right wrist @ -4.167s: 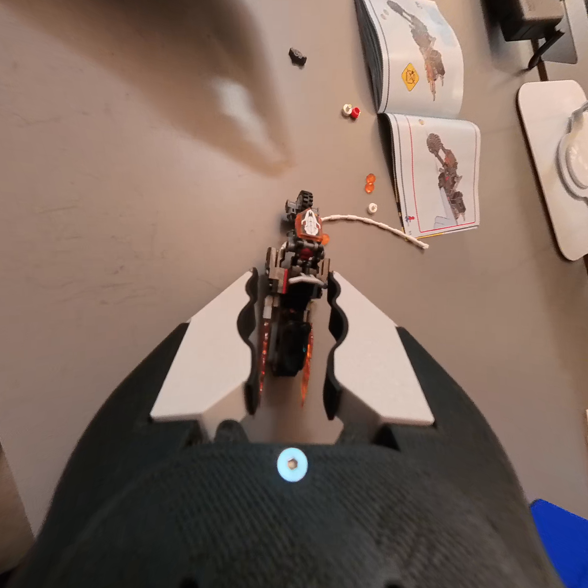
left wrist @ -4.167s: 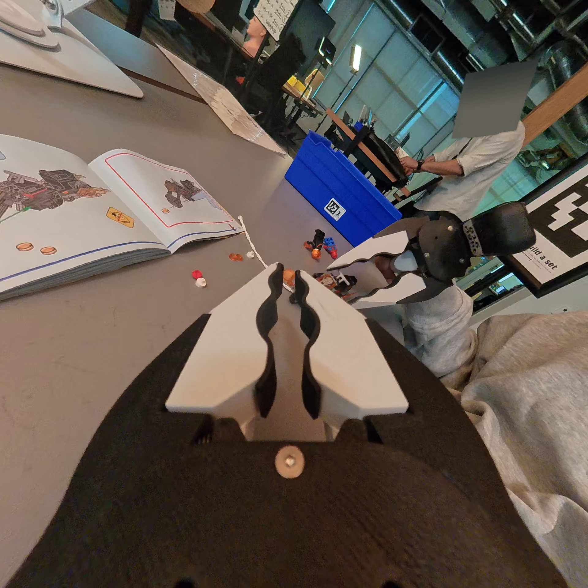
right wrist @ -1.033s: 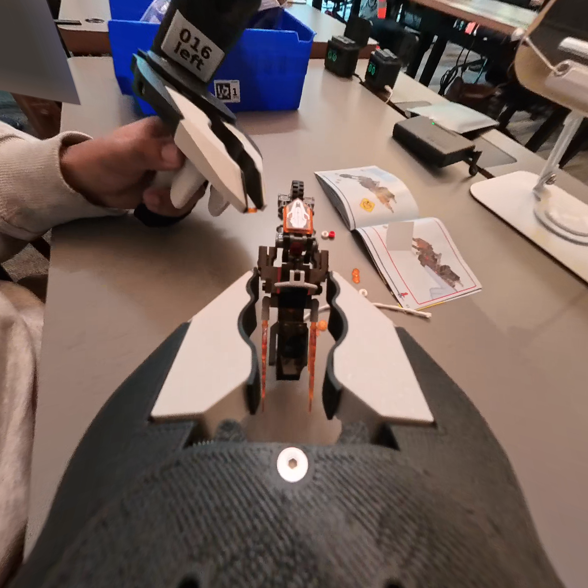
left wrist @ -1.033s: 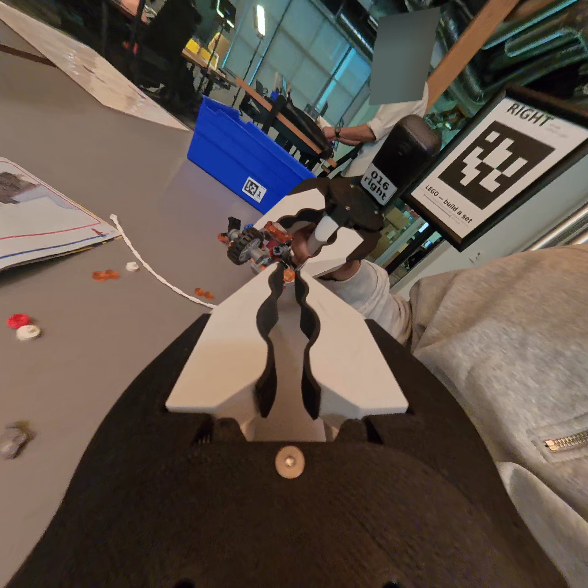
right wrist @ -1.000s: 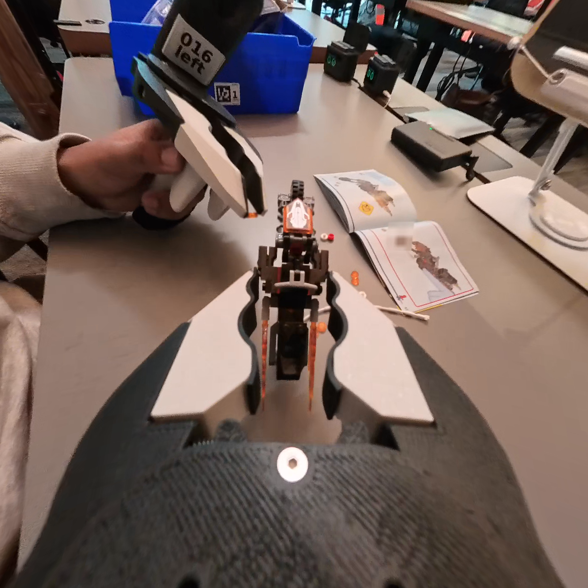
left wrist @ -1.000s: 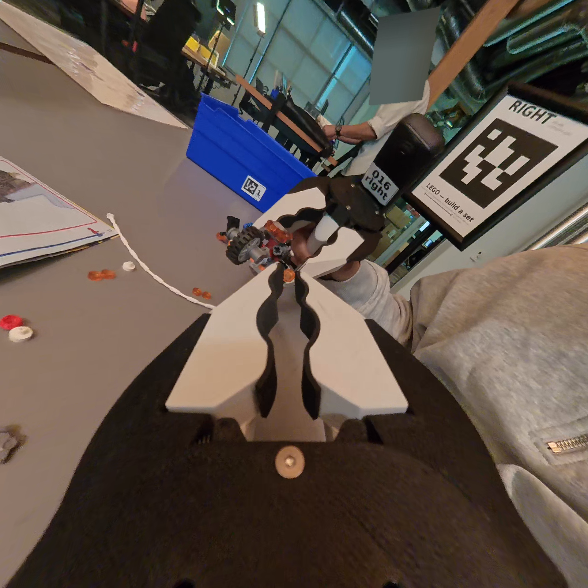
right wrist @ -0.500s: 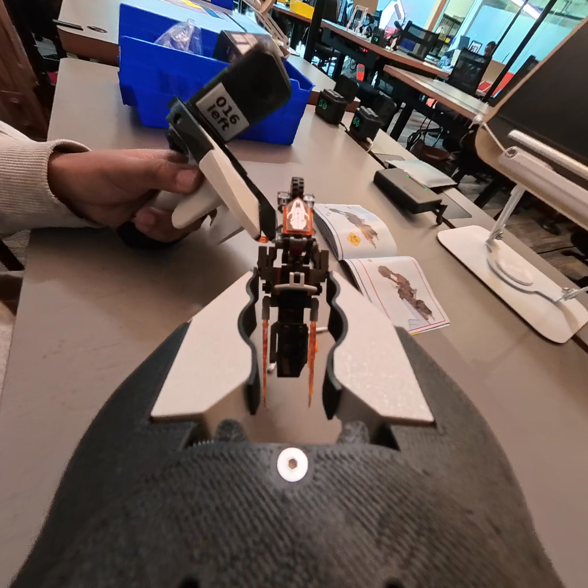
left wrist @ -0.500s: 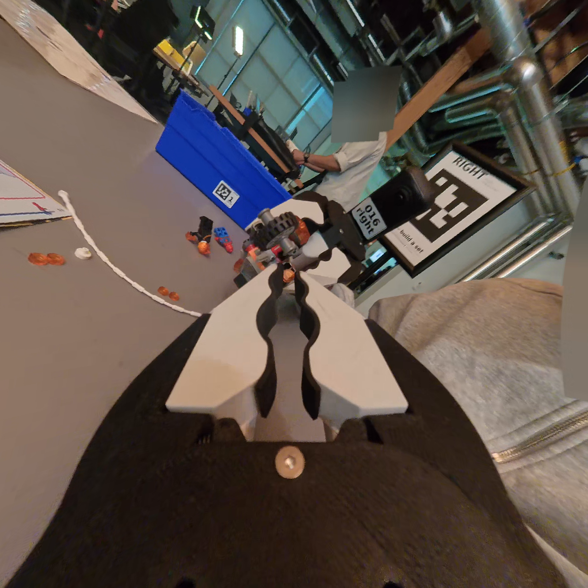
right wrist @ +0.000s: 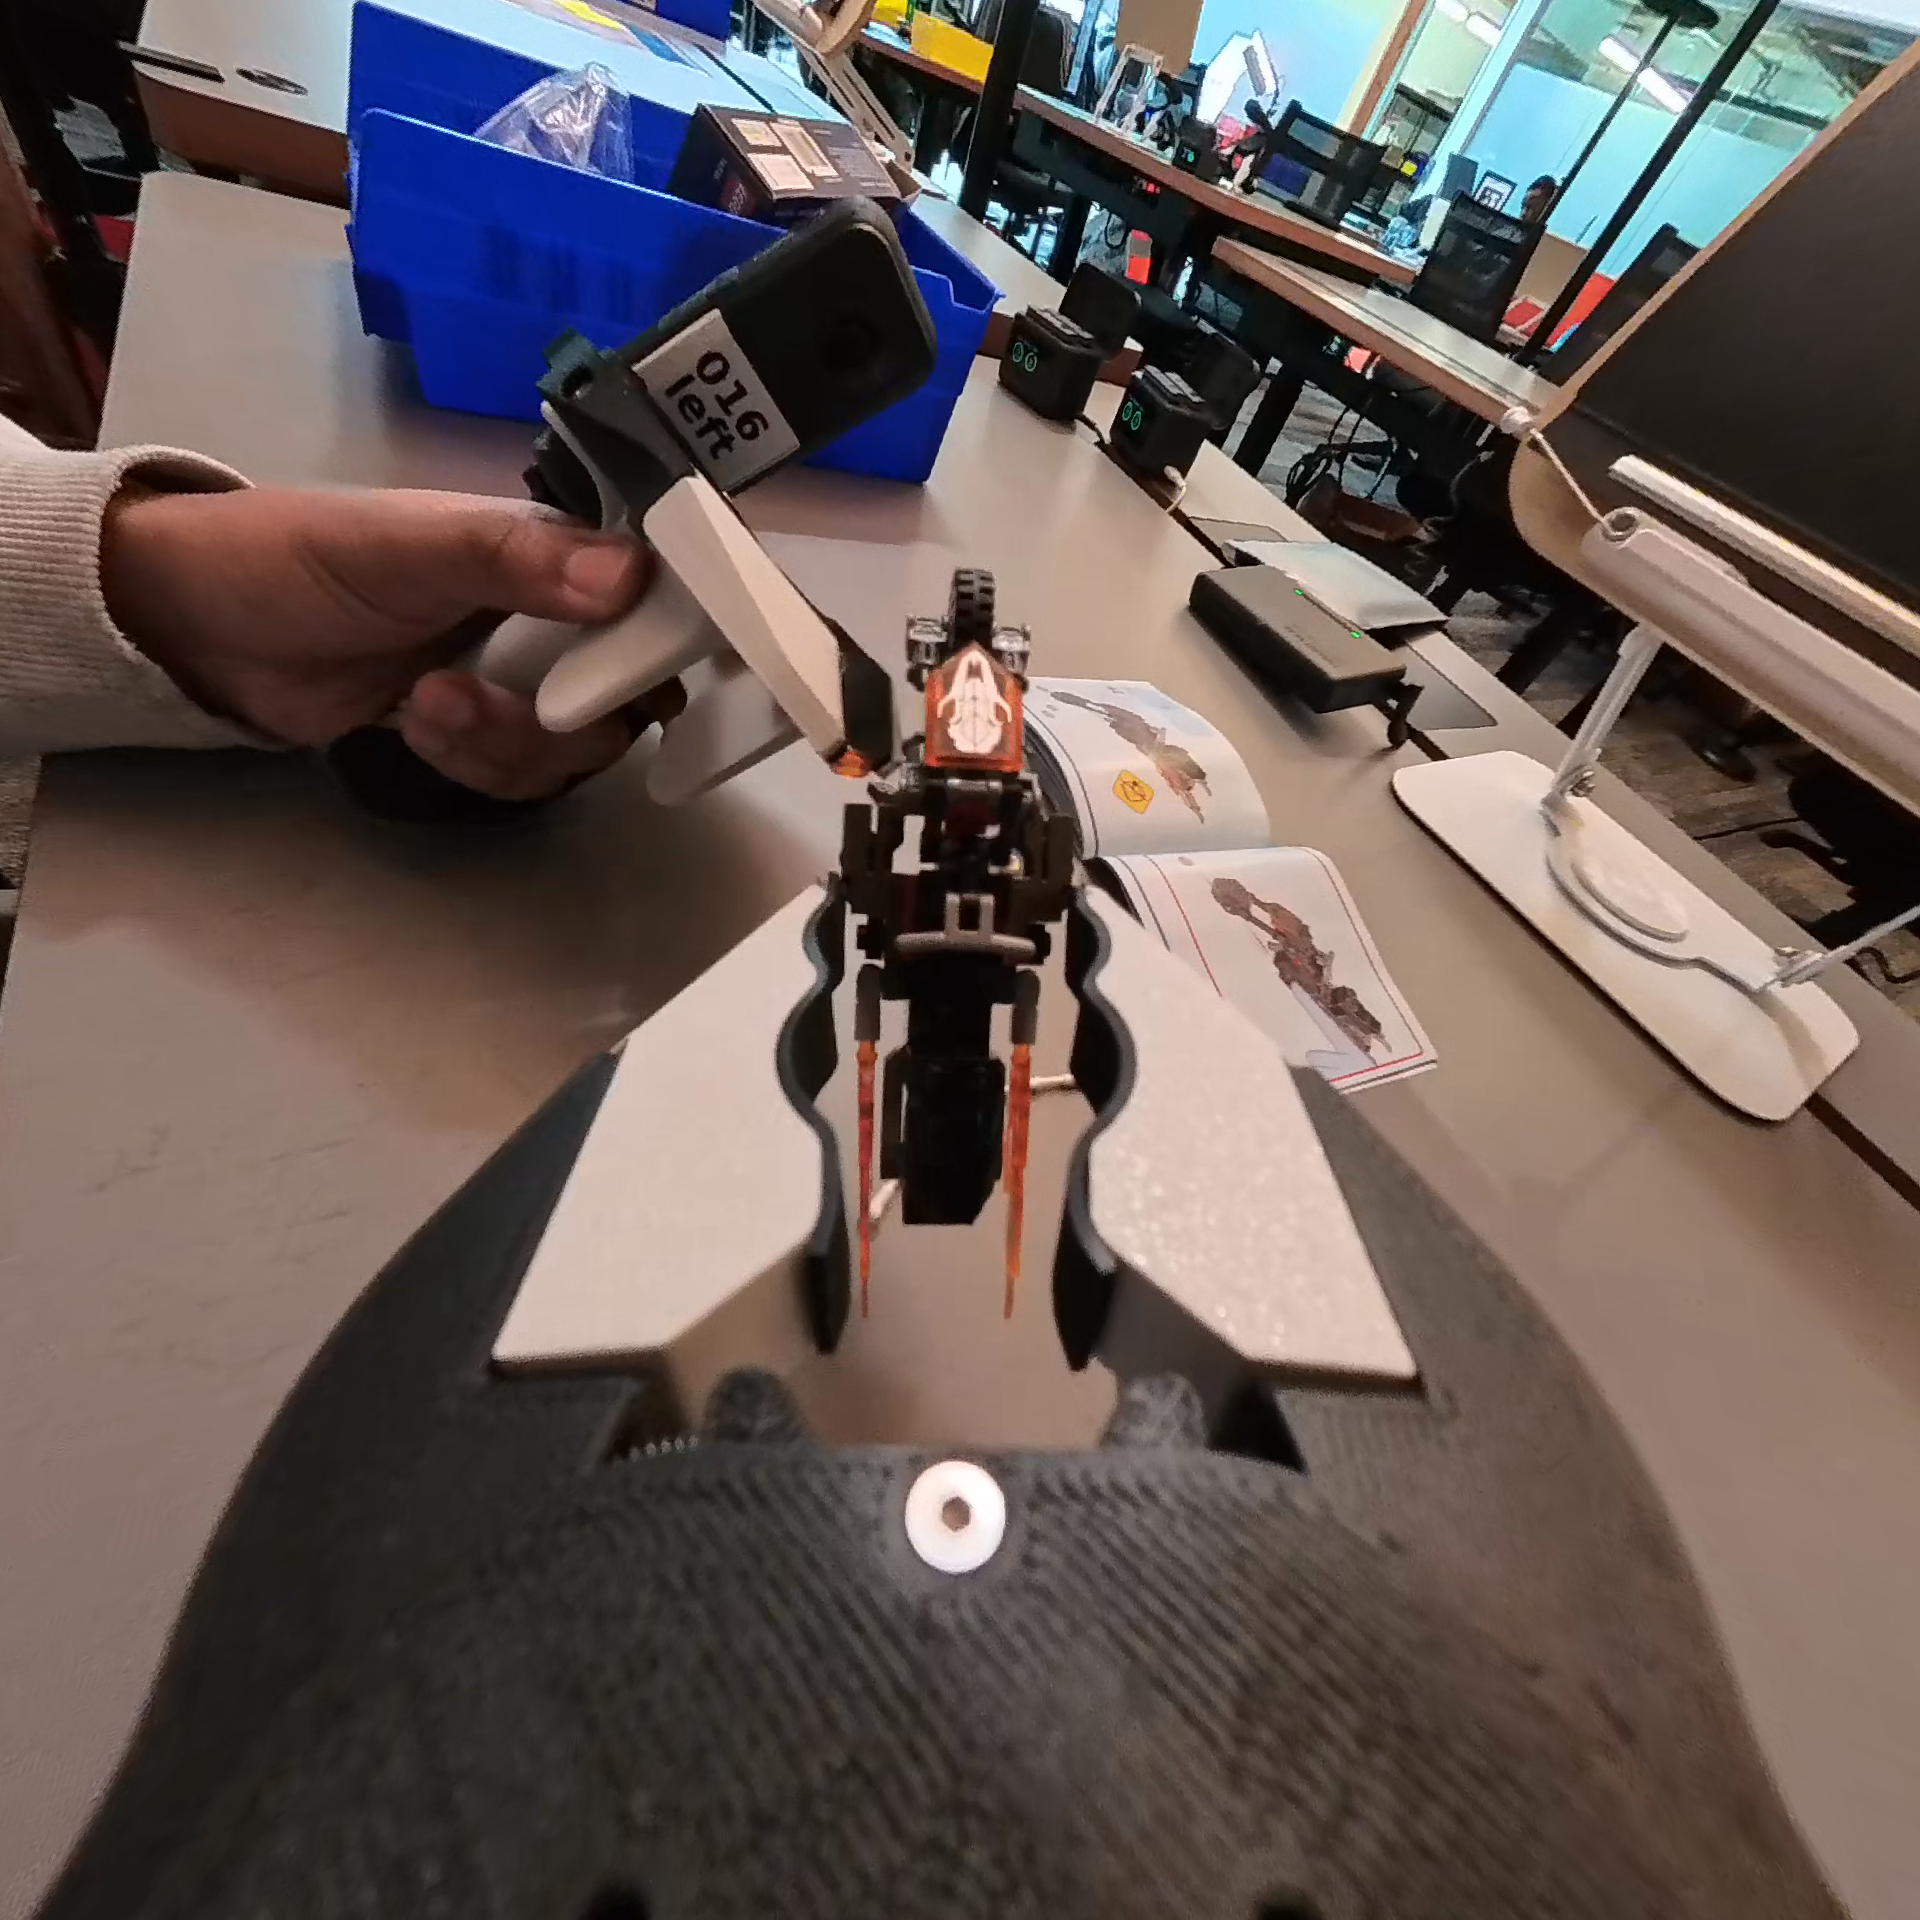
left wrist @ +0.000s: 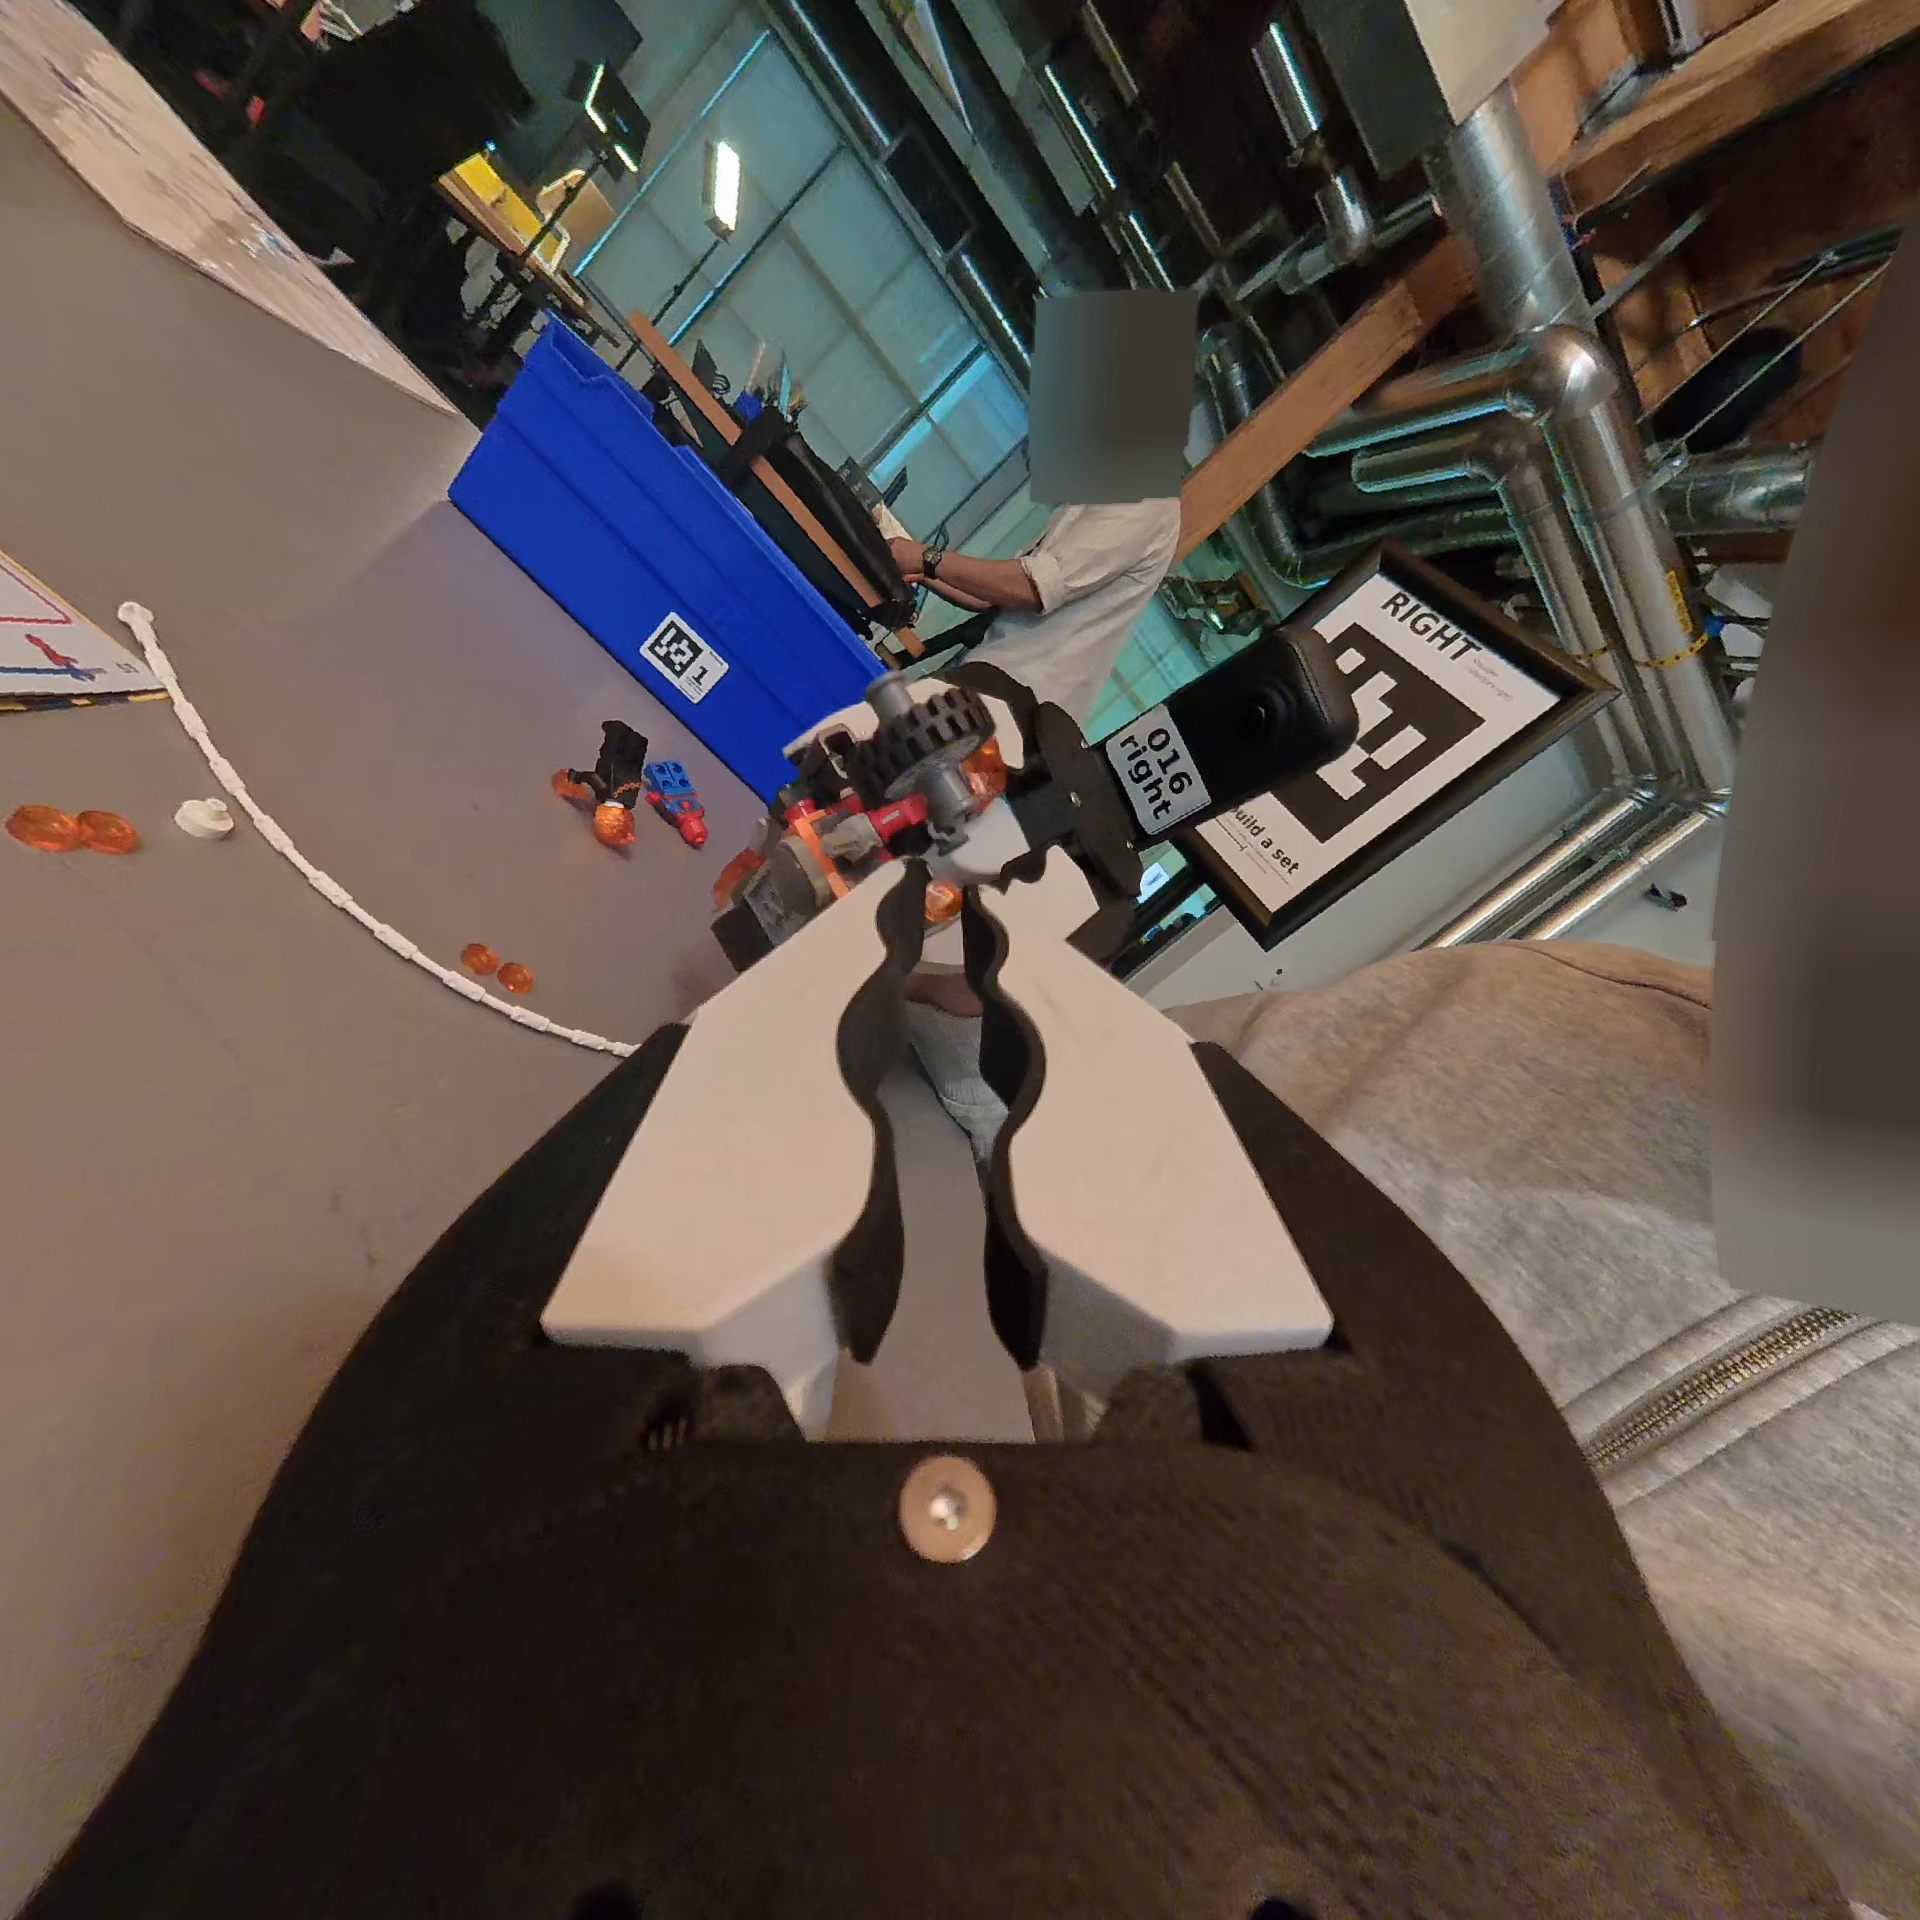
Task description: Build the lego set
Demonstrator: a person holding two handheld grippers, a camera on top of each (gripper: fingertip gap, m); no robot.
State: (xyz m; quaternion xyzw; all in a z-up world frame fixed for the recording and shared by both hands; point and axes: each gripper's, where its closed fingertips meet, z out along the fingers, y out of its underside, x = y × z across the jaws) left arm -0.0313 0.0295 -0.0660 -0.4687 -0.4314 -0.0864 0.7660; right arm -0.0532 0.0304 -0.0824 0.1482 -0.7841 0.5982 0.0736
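Right wrist view: we log one Lego motorcycle [right wrist: 961, 904] clamped aloft in our right gripper [right wrist: 956, 925]; left gripper [right wrist: 862, 743], at 11 o'clock, pinches one orange stud [right wrist: 850, 764]. One booklet [right wrist: 1226, 883] at 2 o'clock.

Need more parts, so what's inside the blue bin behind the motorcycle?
In the blue bin, a crumpled clear plastic bag and a dark box poke above the rim. Anything lower is hidden by its front wall.
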